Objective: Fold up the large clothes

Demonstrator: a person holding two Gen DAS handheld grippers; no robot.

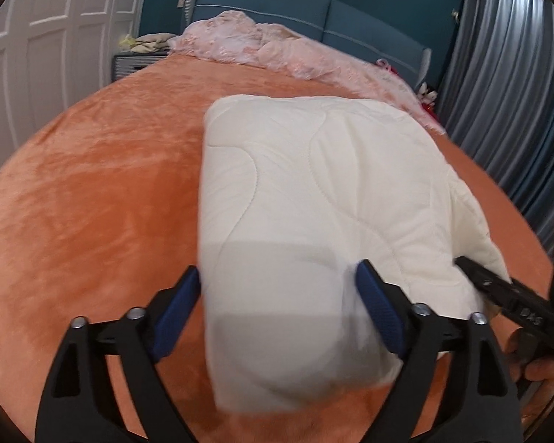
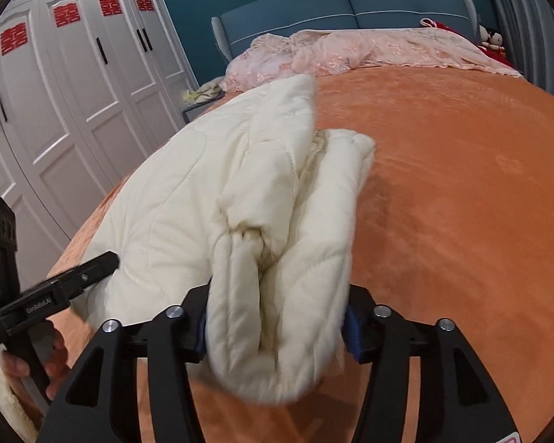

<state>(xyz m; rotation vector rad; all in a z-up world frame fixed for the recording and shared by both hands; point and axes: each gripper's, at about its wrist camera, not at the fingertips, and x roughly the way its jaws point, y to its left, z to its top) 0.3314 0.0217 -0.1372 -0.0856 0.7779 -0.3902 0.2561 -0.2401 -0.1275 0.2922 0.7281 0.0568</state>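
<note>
A thick cream quilted comforter (image 1: pixel 314 192) lies folded into a bundle on the orange bed (image 1: pixel 92 184). My left gripper (image 1: pixel 277 280) clamps the bundle's near left corner between its blue pads (image 1: pixel 376 306). My right gripper (image 2: pixel 277 325) clamps the near right end, where several stacked layers (image 2: pixel 277 258) bulge out between its jaws. The comforter (image 2: pixel 203 184) stretches away to the left in the right wrist view. The right gripper also shows at the right edge of the left wrist view (image 1: pixel 472 269), and the left gripper at the left of the right wrist view (image 2: pixel 103 262).
A crumpled pink lace bedspread (image 1: pixel 277 44) lies along the blue headboard (image 2: pixel 351 3). White wardrobe doors (image 2: pixel 74 92) stand on the left, grey curtains (image 1: pixel 506 92) on the right. A bedside table (image 1: pixel 136 62) holds small items. Red plush toys (image 2: pixel 493 40) sit by the headboard.
</note>
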